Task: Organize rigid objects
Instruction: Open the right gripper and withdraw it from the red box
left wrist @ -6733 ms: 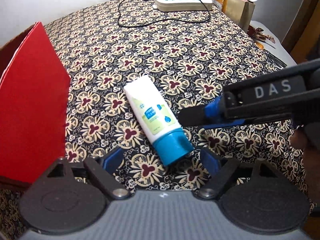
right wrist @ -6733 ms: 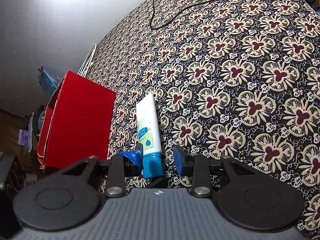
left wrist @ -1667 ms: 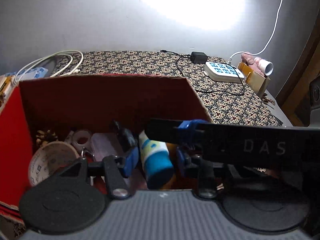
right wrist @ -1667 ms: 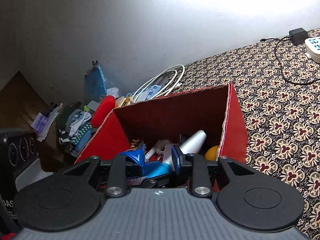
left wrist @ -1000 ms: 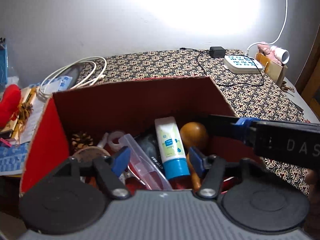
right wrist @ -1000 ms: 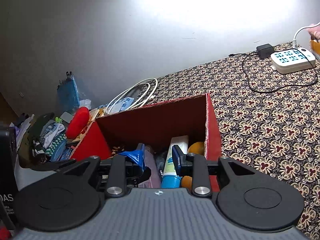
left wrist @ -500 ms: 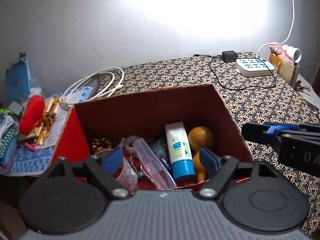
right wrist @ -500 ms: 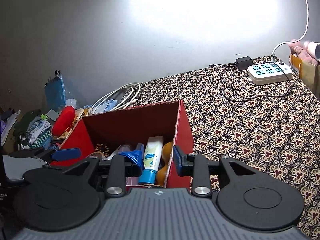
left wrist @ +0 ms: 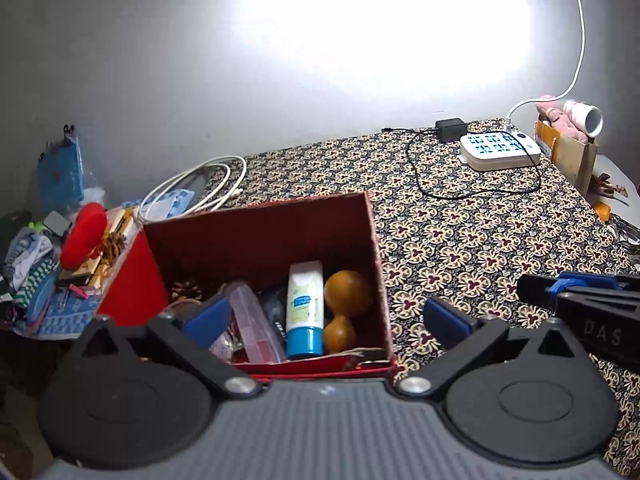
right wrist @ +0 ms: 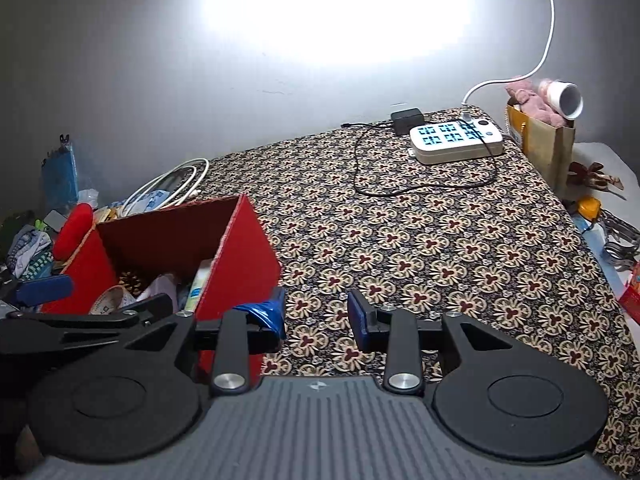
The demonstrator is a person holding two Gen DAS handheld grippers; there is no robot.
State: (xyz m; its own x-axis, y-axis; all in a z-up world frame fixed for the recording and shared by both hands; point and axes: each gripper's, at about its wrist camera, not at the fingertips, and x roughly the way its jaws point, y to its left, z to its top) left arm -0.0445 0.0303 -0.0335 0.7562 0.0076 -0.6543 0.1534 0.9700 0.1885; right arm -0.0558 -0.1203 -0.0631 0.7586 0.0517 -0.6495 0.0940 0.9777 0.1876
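Note:
The red box [left wrist: 260, 240] stands open on the patterned cloth. A white tube with a blue cap [left wrist: 305, 308] lies inside it, beside a wooden gourd [left wrist: 346, 296] and a clear plastic case [left wrist: 256, 320]. My left gripper [left wrist: 326, 316] hovers above the box's near edge with its jaws opening wide and nothing between its pads. My right gripper [right wrist: 316, 314] is over the cloth just right of the red box [right wrist: 240, 256]. Its jaws are opening and empty. The tube [right wrist: 199, 284] peeks over the box wall.
A white power strip [left wrist: 498, 150] with a black adapter and cable lies at the table's far right. Beside it stands a paper bag [left wrist: 568, 152] holding a pink toy. A white cable coil [left wrist: 200, 188] and a red cushion [left wrist: 82, 232] among clutter lie left of the box.
The tube went from the cloth into the box and was let go. Both grippers have since drawn back from the box, the right one off to its right, and both sets of jaws widened.

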